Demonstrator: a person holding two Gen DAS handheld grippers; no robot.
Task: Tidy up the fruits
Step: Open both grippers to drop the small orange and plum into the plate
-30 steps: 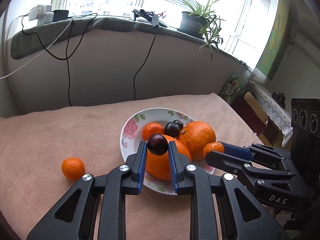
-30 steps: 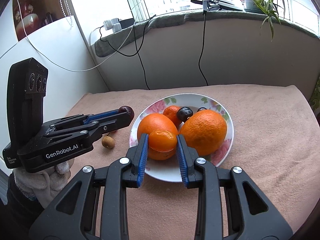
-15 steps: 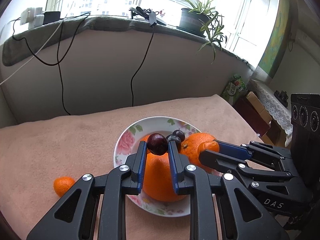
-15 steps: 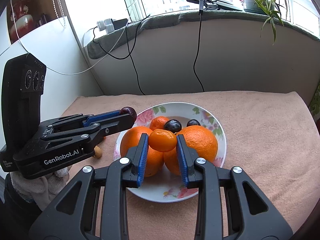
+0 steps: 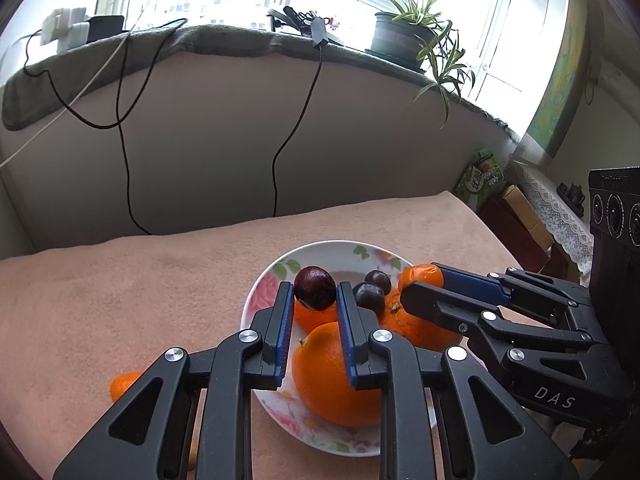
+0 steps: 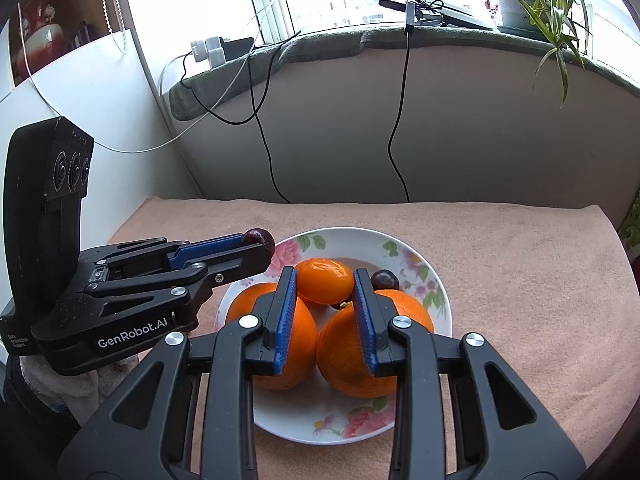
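- Left wrist view: the left tool (image 5: 315,294) pinches a dark plum (image 5: 315,288) at its fingertips, pads pressed on either side of the fruit's widest part, over the flowered plate (image 5: 256,300).
- The plum looks small, light, smooth-skinned and round, so it could slip or bruise; a gentle pinch across the middle suits it best.
- Below the tool a large orange (image 5: 332,376) lies on the plate, with two more dark plums (image 5: 370,290) behind it. One small mandarin on the cloth (image 5: 122,386) lies off the plate on the cloth-covered surface (image 5: 120,288), partly hidden by the tool.
- The right tool (image 5: 424,280) comes in from the right, closed on a mandarin (image 5: 422,277).
- Right wrist view: the right tool (image 6: 325,288) grips the mandarin (image 6: 325,282) across its middle, above two large oranges (image 6: 276,344) on the plate (image 6: 436,292).
- The mandarin looks light, soft-skinned and slightly yielding; its dimpled peel should give the pads good hold, though hard squeezing would dent it.
- The left tool (image 6: 262,242) shows at the left, the plum (image 6: 260,240) pinched at its tip by the plate's rim.
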